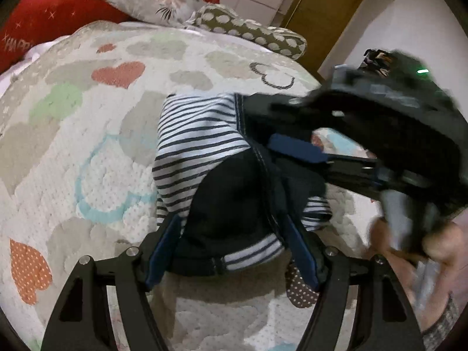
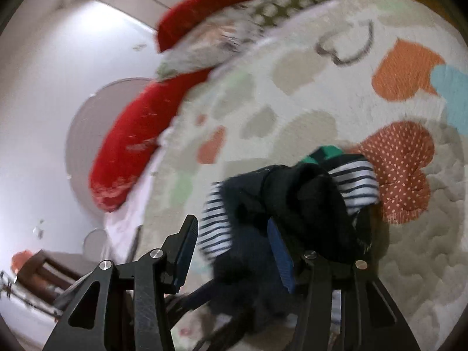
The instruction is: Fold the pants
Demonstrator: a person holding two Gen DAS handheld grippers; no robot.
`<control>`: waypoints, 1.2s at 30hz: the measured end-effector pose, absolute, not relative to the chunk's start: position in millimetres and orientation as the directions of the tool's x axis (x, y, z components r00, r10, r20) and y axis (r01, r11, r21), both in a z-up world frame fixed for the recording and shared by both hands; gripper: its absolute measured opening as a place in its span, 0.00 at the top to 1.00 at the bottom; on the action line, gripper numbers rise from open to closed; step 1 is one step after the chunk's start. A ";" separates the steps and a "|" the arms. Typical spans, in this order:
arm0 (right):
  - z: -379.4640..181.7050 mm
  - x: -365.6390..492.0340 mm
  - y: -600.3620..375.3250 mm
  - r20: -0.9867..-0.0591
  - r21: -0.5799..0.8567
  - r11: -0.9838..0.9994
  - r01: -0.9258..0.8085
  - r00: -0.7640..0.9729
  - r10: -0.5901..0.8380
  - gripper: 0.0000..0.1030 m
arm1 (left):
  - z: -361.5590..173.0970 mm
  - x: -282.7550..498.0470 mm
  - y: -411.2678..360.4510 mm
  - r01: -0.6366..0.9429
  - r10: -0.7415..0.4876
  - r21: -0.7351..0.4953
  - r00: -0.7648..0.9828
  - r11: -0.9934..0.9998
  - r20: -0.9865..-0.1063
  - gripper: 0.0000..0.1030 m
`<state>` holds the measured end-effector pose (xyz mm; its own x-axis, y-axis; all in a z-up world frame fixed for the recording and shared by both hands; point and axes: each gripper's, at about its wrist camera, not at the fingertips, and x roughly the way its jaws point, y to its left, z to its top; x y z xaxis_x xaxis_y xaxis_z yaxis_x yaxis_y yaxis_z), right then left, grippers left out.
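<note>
Between the spread fingers of the left gripper (image 1: 234, 251) lay the bunched pants (image 1: 231, 193), dark with striped lining, resting on the heart-patterned quilt (image 1: 87, 111). The right gripper (image 2: 234, 251), fingers likewise parted, reached across the pants' far edge, nothing clamped.

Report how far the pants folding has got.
Done: the pants lie bunched in a small dark heap on the quilt, striped lining showing. In hand: the left gripper straddles the near end, jaws apart; the right gripper reaches over the far end. Left: no flat, neat fold shows yet.
</note>
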<state>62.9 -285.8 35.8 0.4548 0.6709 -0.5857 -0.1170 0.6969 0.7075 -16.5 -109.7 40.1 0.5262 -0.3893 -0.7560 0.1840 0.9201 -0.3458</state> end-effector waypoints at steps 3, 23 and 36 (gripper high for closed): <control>25.6 69.7 -292.8 -0.560 0.753 0.656 -0.056 0.469 0.683 0.47 | 49.8 -23.4 -100.6 0.183 -0.404 -0.365 0.534 0.913 -0.742 0.31; 124.4 -74.4 -321.0 -0.497 0.572 0.812 -0.115 0.740 0.454 0.41 | 182.8 -156.9 -54.5 0.008 -0.085 -0.186 0.907 0.983 -0.413 0.03; 113.8 -100.3 -306.8 -0.514 0.394 0.916 -0.079 0.807 0.291 0.20 | 141.8 -129.7 -35.1 -0.086 -0.032 -0.176 0.815 0.981 -0.578 0.00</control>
